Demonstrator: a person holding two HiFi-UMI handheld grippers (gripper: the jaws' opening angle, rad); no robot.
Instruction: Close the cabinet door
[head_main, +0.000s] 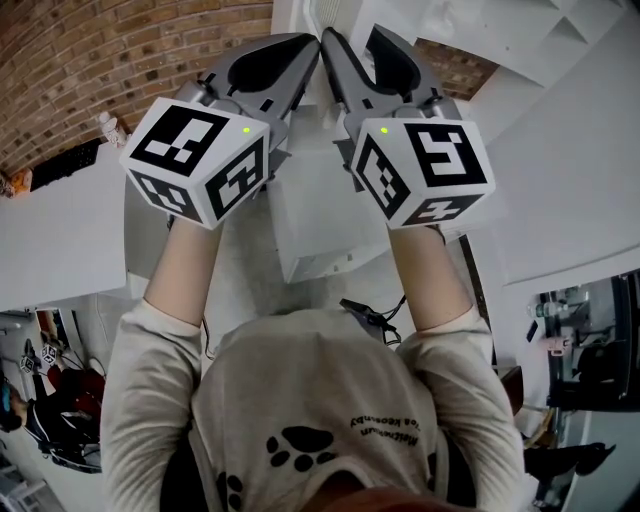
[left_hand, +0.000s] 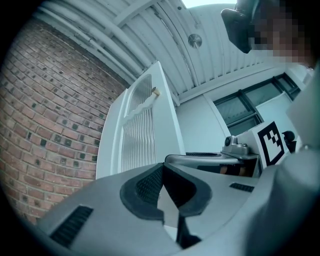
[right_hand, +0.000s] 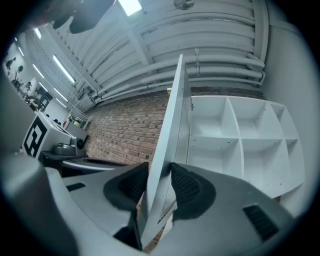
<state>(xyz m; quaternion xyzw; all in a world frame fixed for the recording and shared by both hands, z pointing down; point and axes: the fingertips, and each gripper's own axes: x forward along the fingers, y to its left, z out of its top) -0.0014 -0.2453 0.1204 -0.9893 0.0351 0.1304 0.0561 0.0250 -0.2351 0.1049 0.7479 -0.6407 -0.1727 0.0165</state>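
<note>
The white cabinet door (right_hand: 172, 115) stands open, edge-on in the right gripper view, with the cabinet's bare white shelves (right_hand: 240, 135) to its right. My right gripper (right_hand: 159, 182) straddles the door's edge. Its pads sit on either side and do not clamp it. In the left gripper view the door (left_hand: 145, 135) shows a slatted panel and a small knob (left_hand: 155, 91). My left gripper (left_hand: 161, 167) is shut with nothing in it, just short of the door. In the head view both grippers, left (head_main: 310, 43) and right (head_main: 345, 38), are raised side by side at the door (head_main: 308, 15).
A red brick wall (right_hand: 125, 130) runs behind the door on the left. White counters (head_main: 60, 240) lie below at the left, and a white panel (head_main: 570, 190) at the right. Pipes and a ribbed ceiling (right_hand: 210, 35) are overhead.
</note>
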